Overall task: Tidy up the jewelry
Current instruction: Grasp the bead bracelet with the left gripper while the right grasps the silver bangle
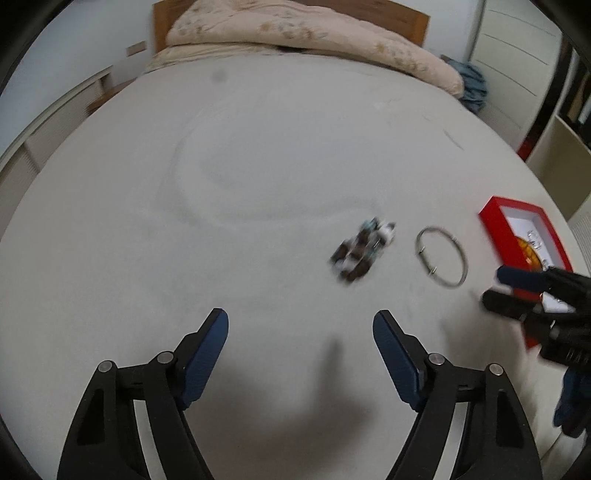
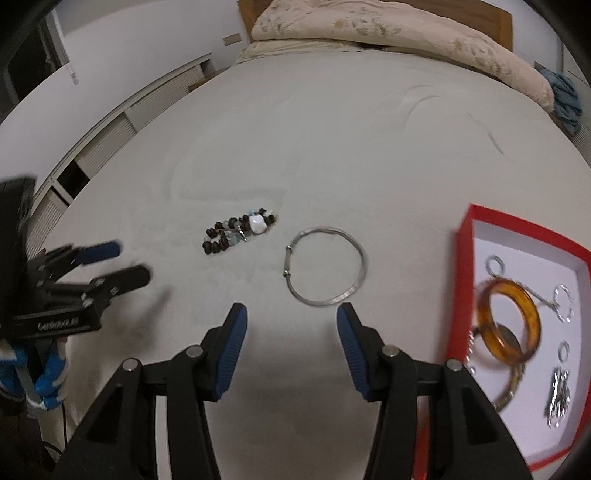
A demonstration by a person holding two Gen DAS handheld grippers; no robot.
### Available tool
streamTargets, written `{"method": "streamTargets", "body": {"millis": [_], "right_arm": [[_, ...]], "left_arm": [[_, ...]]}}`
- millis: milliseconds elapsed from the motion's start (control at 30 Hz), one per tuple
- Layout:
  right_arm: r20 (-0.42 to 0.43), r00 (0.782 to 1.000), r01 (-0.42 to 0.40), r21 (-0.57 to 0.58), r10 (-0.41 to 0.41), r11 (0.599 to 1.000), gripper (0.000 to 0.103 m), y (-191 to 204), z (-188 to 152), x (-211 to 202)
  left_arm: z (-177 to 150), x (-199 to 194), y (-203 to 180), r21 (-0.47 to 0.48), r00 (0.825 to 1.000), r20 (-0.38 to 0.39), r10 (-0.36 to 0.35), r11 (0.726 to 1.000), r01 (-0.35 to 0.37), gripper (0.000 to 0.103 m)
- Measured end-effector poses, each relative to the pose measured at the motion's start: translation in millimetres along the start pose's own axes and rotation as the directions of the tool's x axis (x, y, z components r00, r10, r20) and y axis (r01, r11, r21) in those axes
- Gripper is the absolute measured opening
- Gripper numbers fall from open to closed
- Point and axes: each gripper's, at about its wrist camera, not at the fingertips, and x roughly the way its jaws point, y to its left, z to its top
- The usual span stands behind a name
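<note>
Both hand-held grippers, left and right, hung spread and empty; bangle and beads lay centre-frame on the bed, awaiting the box

A wide white bed carries a rumpled beige floral quilt at its far end, against a brown wooden headboard, with crumpled blue cloth at far right.
</note>
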Motion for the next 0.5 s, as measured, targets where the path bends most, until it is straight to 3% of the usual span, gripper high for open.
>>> {"method": "streamTargets", "body": {"millis": [233,500], "right_arm": [[-0.021,0.999,-0.03,-0.043,0.029,0.999,0.047,-0.2,12.8,19.5],[-0.061,0.997,-0.054,-0.103,0.048,0.993,0.031,1.1,16.0,36.5]], "left_arm": [[27.2,29.9,-12.2,0.078,0.999,-0.01,-0.044,0.996,0.045,0.074],[34.7,58.6,-13.6,0.137,0.994,-0.075,-0.079,0.987,0.088,0.065]]}}
